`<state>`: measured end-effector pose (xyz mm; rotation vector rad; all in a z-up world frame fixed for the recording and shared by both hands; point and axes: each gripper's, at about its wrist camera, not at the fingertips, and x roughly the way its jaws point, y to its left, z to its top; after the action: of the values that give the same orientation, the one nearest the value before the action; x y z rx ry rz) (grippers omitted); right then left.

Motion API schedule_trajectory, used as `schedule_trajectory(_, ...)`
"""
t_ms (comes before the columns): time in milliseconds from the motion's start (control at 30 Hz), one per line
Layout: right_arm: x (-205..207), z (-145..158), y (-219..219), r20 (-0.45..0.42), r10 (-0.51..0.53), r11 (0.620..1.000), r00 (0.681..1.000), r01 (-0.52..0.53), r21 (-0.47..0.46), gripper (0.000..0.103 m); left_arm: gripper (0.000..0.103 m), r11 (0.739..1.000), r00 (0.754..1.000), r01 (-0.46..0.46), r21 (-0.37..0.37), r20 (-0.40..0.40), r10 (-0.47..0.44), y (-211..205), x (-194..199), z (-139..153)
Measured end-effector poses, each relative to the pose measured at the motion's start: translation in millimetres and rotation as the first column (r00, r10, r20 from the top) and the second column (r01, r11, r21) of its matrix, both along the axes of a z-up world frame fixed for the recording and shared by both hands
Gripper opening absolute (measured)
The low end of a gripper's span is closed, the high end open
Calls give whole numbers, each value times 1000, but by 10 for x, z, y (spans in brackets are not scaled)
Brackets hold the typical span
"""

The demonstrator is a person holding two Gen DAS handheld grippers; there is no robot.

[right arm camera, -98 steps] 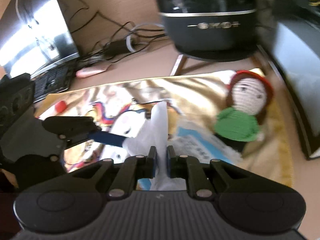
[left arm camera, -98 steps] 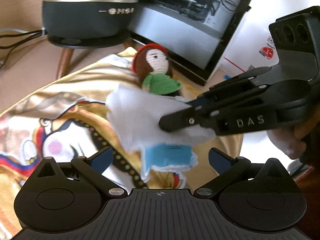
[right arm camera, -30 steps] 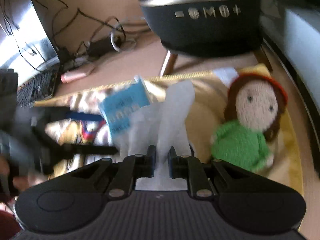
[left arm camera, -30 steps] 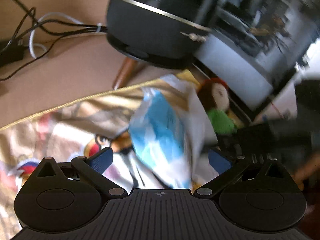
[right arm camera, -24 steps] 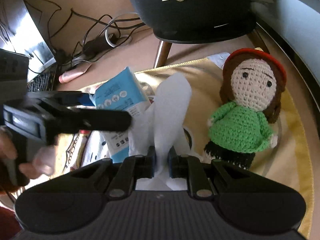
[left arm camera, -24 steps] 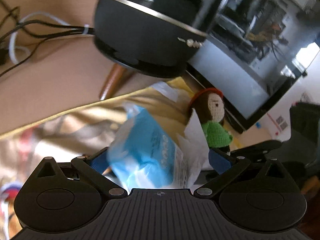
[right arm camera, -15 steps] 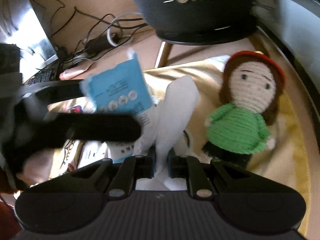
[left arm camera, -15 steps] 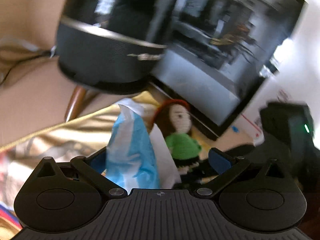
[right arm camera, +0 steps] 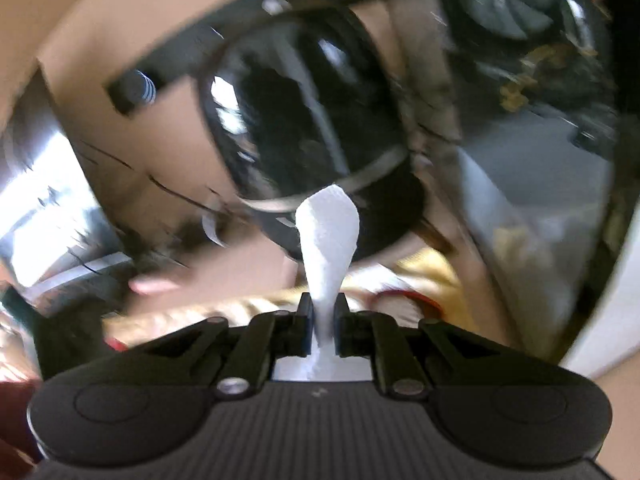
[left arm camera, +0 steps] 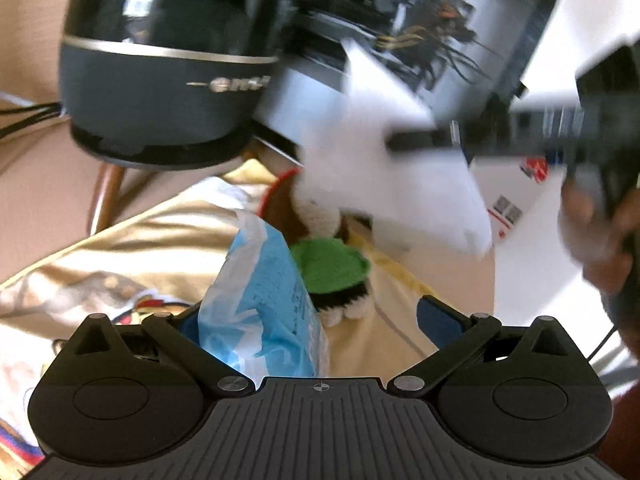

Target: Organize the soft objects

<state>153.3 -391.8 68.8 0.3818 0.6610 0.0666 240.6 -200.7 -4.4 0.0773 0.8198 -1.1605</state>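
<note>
Looking along your left gripper point(left arm camera: 316, 322), its jaws wide apart around the blue pack point(left arm camera: 264, 308), shows the doll point(left arm camera: 324, 248); your right gripper point(right arm camera: 323, 322) pinches a white tissue point(right arm camera: 328, 236).

right gripper point(right arm camera: 322, 322) jaws pinch a white tissue point(right arm camera: 329, 240), apparently lifted.

Right clamped, left spread.
Right gripper point(right arm camera: 321, 320) pinched tight at frame centre, raised at upper right of left view; left gripper point(left arm camera: 308, 320) fingers wide apart, low.
</note>
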Motion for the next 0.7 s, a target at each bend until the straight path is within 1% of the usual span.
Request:
schedule_trajectory(67,42,72,74,40,47,998,998,-49,50,11,103,1000,999,14,20,29,-14,-26,-67,-3)
schedule_trajectory(133,111,47,229,45,112,991,993,-115,66,11,103,999,998,25,44,59,-28,-52,-130,-11)
schedule_trajectory(200,185,-64,386,8,166,985,986,-167,49,11,103,997,995,34,68,88,-40,-71,-184,-32)
schedule_trajectory(300,311,-287,563,-69,221,975,973,-220,26,11,103,996,995,37,77,85,-43,-62,-208,-60)
schedule_trajectory(400,345,-382,556,-107,188,981,976,-192,-29,12,103,997,997,28,78,70,-33,-33,-211,-82)
schedule_trajectory(500,373,-423,388,-136,123,991,983,-129,-38,12,103,997,998,22,77,63,-27,-10,-216,-92)
schedule_trajectory(633,341,-473,243,-169,52,993,984,-69,-92,12,103,997,997,19,77,70,-24,14,-245,-66)
schedule_trajectory(700,332,-498,184,-177,24,995,984,-42,-95,12,103,997,997,13,82,76,-19,41,-255,-57)
